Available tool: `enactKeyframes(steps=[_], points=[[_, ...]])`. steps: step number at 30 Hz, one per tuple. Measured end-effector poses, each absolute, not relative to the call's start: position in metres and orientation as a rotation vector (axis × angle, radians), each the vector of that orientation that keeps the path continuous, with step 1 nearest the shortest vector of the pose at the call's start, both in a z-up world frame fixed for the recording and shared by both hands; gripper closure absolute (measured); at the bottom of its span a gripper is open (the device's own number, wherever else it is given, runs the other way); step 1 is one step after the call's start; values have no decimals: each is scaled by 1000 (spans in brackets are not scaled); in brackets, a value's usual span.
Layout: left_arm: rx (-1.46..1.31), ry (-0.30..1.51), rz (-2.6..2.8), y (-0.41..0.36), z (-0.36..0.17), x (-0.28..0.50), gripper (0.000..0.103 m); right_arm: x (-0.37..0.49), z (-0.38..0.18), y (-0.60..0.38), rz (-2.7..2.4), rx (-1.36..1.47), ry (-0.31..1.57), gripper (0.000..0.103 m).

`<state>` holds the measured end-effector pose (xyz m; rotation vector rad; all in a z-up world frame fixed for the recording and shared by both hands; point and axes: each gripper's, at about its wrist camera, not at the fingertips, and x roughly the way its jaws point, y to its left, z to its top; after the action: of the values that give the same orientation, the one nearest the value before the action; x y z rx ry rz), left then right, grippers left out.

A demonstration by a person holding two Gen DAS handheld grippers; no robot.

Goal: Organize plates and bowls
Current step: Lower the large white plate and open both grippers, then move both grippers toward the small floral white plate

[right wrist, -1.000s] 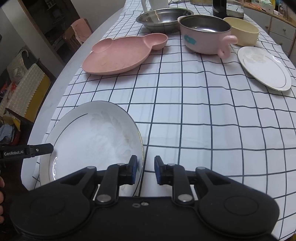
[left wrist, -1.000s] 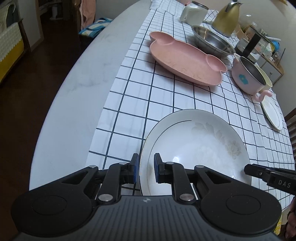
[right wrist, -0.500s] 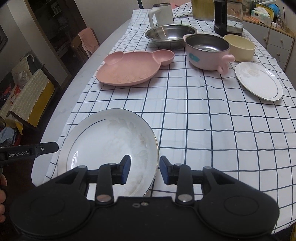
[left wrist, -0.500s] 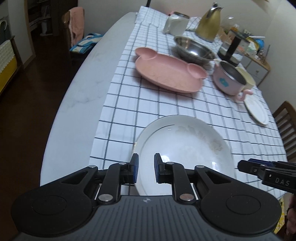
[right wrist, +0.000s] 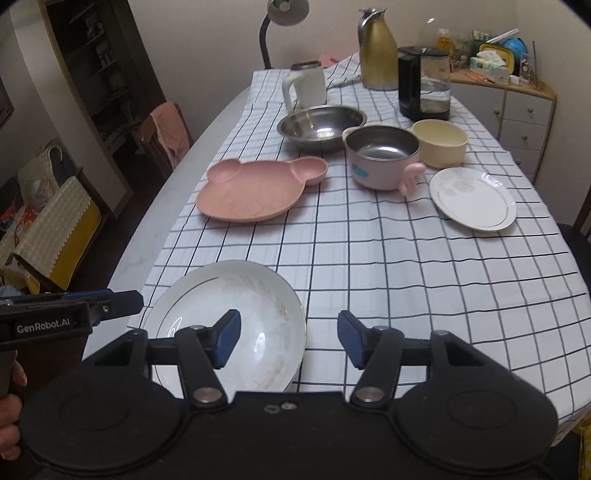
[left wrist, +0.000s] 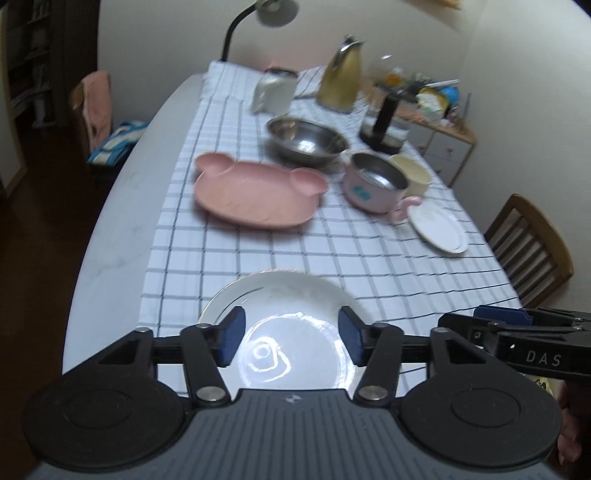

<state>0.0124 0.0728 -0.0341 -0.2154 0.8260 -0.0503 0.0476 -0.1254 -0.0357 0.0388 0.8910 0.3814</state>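
Note:
A large white plate [left wrist: 284, 314] [right wrist: 236, 306] lies on the checked tablecloth at the near table edge. My left gripper [left wrist: 290, 338] is open above its near part, holding nothing. My right gripper [right wrist: 288, 338] is open over the plate's right rim, holding nothing. Farther back are a pink bear-shaped plate [left wrist: 255, 194] [right wrist: 255, 190], a steel bowl [left wrist: 306, 142] [right wrist: 321, 125], a pink pot with steel lining [left wrist: 376, 182] [right wrist: 382, 155], a cream bowl [left wrist: 415, 177] [right wrist: 439, 142] and a small white plate [left wrist: 439, 229] [right wrist: 472, 199].
A white jug [right wrist: 304, 86], gold flask [right wrist: 378, 48], glass kettle [right wrist: 424, 85] and lamp [right wrist: 284, 11] stand at the far end. A wooden chair [left wrist: 532, 243] is right of the table, another chair [right wrist: 166, 136] left. The bare tabletop [left wrist: 118, 229] runs along the left.
Both grippers opened wide from nearly shut and pulled back and up from the large white plate. The plate stays on the table.

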Motion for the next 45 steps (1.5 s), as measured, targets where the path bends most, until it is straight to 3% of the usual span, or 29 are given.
enactKeyframes(steps=[3, 7, 25, 45], points=[[-191, 808, -81, 63, -27, 14, 48, 40, -26, -131, 361, 40, 860, 38], [-167, 776, -126, 49, -19, 14, 38, 32, -14, -140, 333, 46, 828, 29], [-72, 643, -211, -46, 17, 52, 24, 52, 25, -218, 249, 30, 655, 2], [-176, 788, -83, -163, -32, 192, 24, 198, 1, -341, 325, -46, 702, 0]])
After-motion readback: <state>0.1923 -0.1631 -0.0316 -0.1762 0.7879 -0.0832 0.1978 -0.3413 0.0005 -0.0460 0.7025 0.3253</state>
